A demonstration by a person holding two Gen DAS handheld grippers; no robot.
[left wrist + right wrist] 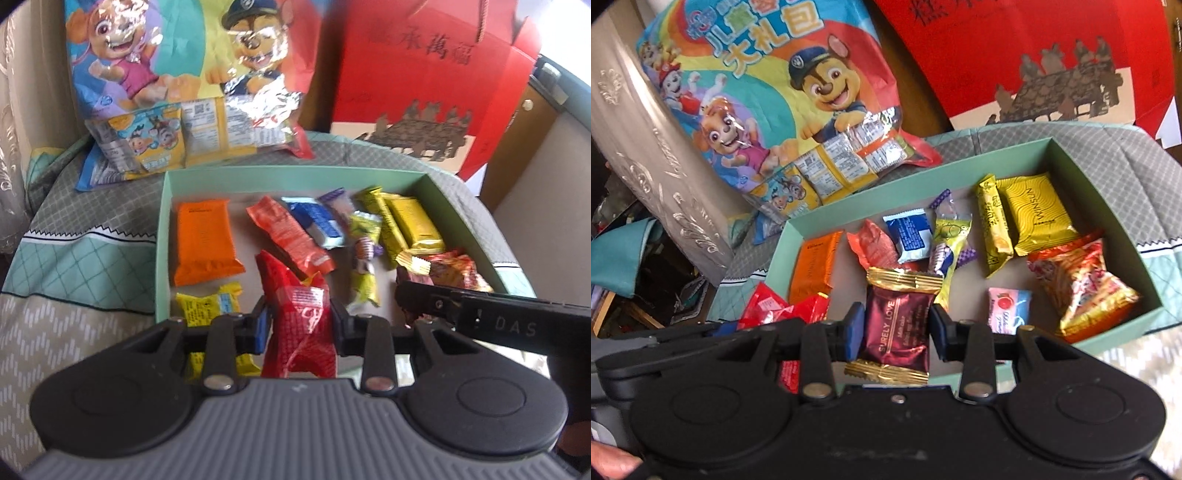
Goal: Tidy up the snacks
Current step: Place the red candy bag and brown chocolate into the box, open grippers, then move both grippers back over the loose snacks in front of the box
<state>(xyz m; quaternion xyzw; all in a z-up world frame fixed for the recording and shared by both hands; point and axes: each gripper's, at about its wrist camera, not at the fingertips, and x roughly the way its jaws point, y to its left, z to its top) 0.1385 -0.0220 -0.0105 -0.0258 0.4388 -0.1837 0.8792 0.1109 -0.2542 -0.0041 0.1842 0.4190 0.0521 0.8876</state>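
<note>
A pale green box [162, 236] [1108, 192] lies on a quilted cloth and holds several wrapped snacks: an orange pack [203, 240], yellow packs [413, 225], a blue-and-white one [321, 221]. My left gripper [298, 321] is shut on a red snack packet [299, 314], held above the box's near edge. My right gripper [897, 328] is shut on a maroon packet with gold ends [897, 325], also lifted over the box's near side. The right gripper's black arm [498, 317] shows at the right of the left wrist view.
A large cartoon-dog snack bag [177, 74] [783, 107] leans behind the box. A red gift bag [424, 74] [1052, 55] stands at the back right. A silver embossed bag [653, 166] and clutter sit at the left.
</note>
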